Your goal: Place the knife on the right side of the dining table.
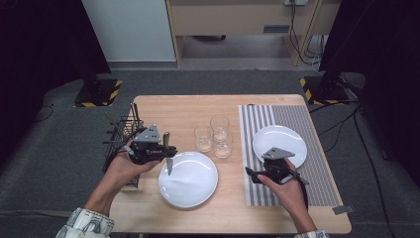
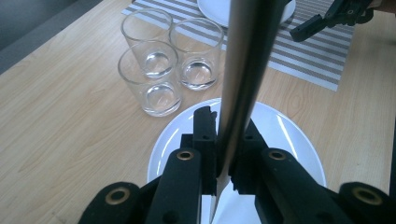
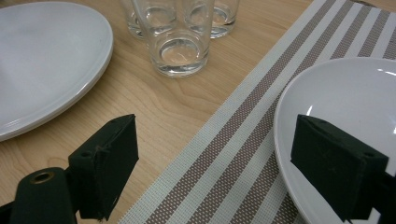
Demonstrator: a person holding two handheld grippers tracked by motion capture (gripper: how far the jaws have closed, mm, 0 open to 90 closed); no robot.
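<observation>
Knife (image 1: 168, 158) was clamped in left tongs (image 1: 166, 151) above near plate (image 1: 190, 186); right tongs (image 1: 252, 173) gaped empty over striped mat (image 1: 317, 178).

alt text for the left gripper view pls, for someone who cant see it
The left gripper has its black jaws shut on a table knife held above a white plate on a wooden table. Three empty glasses stand beyond, with a striped placemat and the right gripper farther off.
</observation>
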